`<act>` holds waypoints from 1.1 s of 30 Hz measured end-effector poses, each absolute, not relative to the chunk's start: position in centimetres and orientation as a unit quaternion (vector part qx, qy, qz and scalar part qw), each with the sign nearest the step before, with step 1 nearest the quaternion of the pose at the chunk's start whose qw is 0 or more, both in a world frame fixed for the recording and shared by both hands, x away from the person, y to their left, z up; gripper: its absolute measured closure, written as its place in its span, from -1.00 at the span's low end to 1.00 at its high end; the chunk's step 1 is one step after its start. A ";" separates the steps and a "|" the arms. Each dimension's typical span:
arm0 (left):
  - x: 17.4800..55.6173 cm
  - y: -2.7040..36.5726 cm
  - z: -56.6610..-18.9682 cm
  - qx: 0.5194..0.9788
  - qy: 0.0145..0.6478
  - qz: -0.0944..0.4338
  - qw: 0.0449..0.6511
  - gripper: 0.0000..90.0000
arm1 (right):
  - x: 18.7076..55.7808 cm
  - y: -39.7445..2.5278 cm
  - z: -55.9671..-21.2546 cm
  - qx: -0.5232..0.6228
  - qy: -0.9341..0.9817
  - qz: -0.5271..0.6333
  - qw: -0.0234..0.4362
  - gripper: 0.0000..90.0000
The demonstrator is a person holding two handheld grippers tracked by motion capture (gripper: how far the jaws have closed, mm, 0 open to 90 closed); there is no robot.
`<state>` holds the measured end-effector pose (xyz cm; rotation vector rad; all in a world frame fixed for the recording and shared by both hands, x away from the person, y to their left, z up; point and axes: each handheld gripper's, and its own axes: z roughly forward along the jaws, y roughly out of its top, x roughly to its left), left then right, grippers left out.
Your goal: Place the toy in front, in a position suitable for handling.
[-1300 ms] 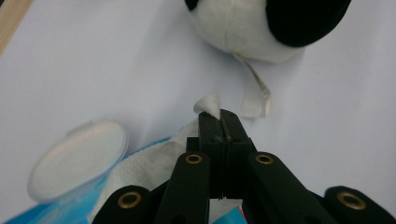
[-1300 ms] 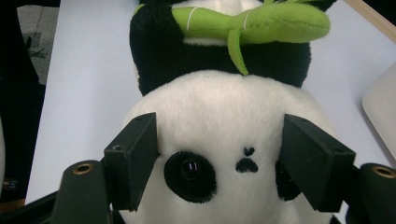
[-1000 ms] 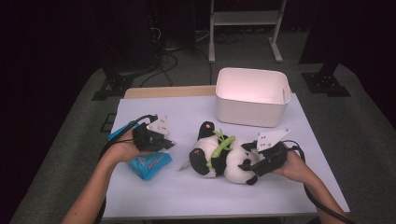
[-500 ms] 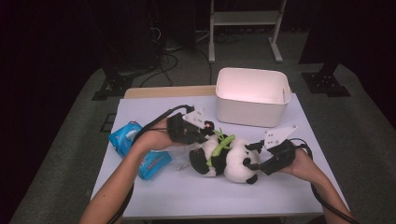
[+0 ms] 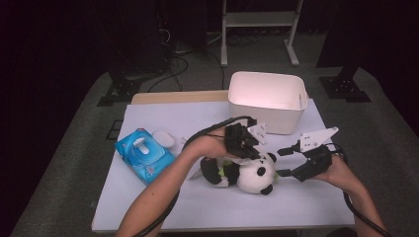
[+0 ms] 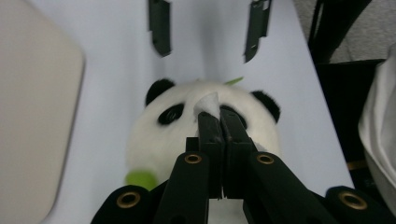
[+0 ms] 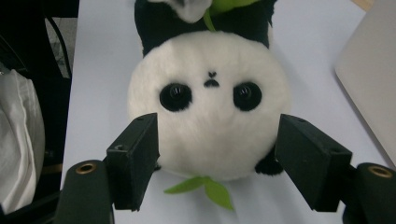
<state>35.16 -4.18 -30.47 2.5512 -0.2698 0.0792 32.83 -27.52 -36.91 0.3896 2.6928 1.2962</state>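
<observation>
Tightly closed, the left gripper's (image 6: pixel 219 122) jaws pinched a small white wad (image 6: pixel 207 101) just above the face of the plush panda (image 5: pixel 247 176), between its two black eye patches. Opposite, the right gripper (image 7: pixel 217 161) held its jaws wide apart, one on either side of the panda's round white head without touching it; green leaves (image 7: pixel 201 187) lay under the chin. The panda lay on its side on the tabletop (image 5: pixel 163 205), nearer the front edge and right of the middle. A blue wipes pack (image 5: pixel 144 154) sat toward the left edge, its print too blurred to read. A white bin (image 5: pixel 267 101) stood at the far right corner.
</observation>
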 end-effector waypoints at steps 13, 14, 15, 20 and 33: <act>34.7 -3.7 -30.0 0.948 -0.091 0.000 0.304 0.41 | 32.7 -27.9 -37.1 0.117 0.903 0.410 0.058 -0.35; 34.6 -3.5 -29.9 0.949 -0.089 0.002 0.303 0.38 | 32.6 -27.8 -37.1 0.116 0.903 0.410 0.057 -0.35; 34.6 -3.2 -29.8 0.948 -0.088 0.001 0.306 0.35 | 32.6 -27.7 -37.1 0.114 0.903 0.411 0.056 -0.35; 34.3 -2.2 -29.4 0.944 -0.087 0.005 0.317 0.30 | 32.4 -27.3 -37.0 0.108 0.905 0.408 0.051 -0.35; 34.9 1.9 -28.5 0.938 -0.054 0.036 0.340 0.22 | 31.6 -26.3 -35.5 0.081 0.892 0.437 0.075 -0.24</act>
